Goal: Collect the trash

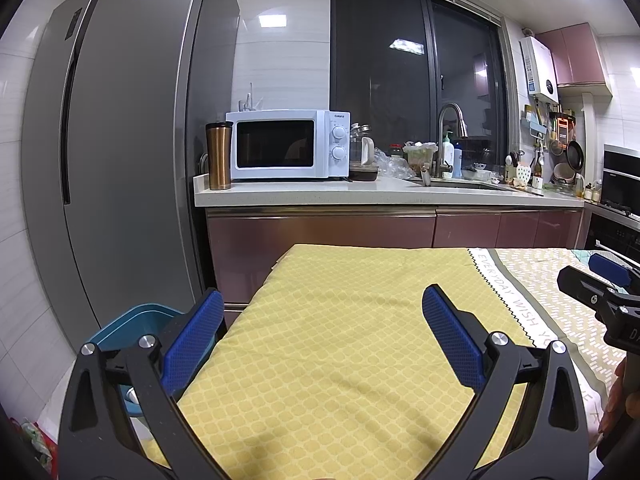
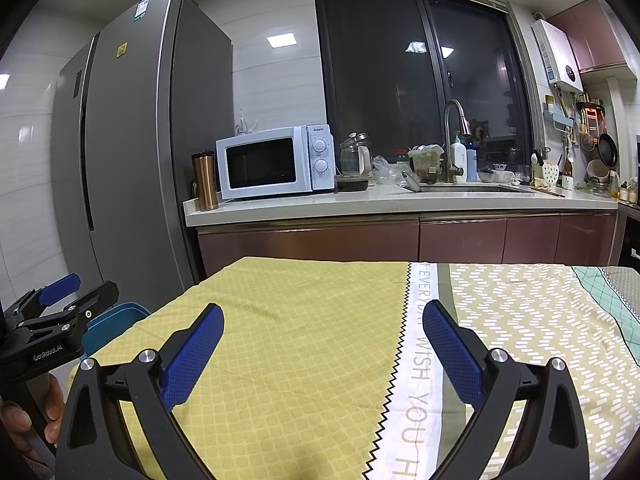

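My left gripper (image 1: pixel 323 300) stands open over a table under a yellow patterned cloth (image 1: pixel 340 360), with nothing between its blue pads. My right gripper (image 2: pixel 324 312) is open too, hovering over the same cloth (image 2: pixel 280 360) near its printed white band, and it holds nothing. Each gripper shows in the other's view: the right gripper (image 1: pixel 588 276) at the right edge, the left gripper (image 2: pixel 80 292) at the left edge. A blue bin (image 1: pixel 136 320) stands on the floor off the table's left side, just beyond my left finger; the bin (image 2: pixel 116 320) also appears in the right wrist view. I see no loose trash on the cloth.
A grey fridge (image 1: pixel 120 140) rises behind the bin. Beyond the table runs a counter (image 1: pixel 360 196) with a white microwave (image 1: pixel 288 144), a copper tumbler (image 1: pixel 219 156), and a cluttered sink with a tap (image 1: pixel 448 140). A hand (image 2: pixel 24 420) holds the left gripper's handle.
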The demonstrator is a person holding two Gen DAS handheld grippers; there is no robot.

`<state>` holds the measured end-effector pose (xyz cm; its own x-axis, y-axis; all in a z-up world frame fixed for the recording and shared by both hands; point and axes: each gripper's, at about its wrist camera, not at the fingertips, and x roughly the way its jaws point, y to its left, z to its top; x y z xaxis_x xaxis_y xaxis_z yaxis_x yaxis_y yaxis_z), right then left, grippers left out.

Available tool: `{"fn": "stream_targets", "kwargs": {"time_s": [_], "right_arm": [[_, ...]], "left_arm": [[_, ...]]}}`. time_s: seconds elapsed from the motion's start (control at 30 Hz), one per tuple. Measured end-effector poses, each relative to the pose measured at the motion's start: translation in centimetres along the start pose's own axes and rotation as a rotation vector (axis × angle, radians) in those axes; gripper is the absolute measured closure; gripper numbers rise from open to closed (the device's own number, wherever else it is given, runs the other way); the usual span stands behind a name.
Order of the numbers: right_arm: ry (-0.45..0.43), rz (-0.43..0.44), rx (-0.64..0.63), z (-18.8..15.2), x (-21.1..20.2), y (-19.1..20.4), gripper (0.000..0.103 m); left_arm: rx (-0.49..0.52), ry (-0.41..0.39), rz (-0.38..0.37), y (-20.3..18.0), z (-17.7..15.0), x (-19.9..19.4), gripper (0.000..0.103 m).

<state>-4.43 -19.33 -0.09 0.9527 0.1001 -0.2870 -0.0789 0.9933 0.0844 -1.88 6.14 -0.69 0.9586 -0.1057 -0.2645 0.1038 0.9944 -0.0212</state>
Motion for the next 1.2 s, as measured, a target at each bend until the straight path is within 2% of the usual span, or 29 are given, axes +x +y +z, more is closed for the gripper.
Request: {"fn": "stream_targets", "kwargs": {"time_s": [1.0, 1.1, 1.2], "right_arm": [[0.012, 0.002, 0.007, 0.0, 0.3, -0.2, 0.007], [0.023, 0.001, 0.011, -0.1, 0.5, -0.5, 0.007], [0.047, -0.011, 0.013, -0.3, 1.0, -1.2, 0.007]], "left_arm": [[-0.008, 0.021, -0.019, -0.7, -0.8, 1.0, 0.006], [-0.008, 0.071, -0.028, -0.9, -0.9, 2.0, 0.006], [-0.018, 0.164, -0.085, -1.0, -1.0, 4.1, 0.006]]}}
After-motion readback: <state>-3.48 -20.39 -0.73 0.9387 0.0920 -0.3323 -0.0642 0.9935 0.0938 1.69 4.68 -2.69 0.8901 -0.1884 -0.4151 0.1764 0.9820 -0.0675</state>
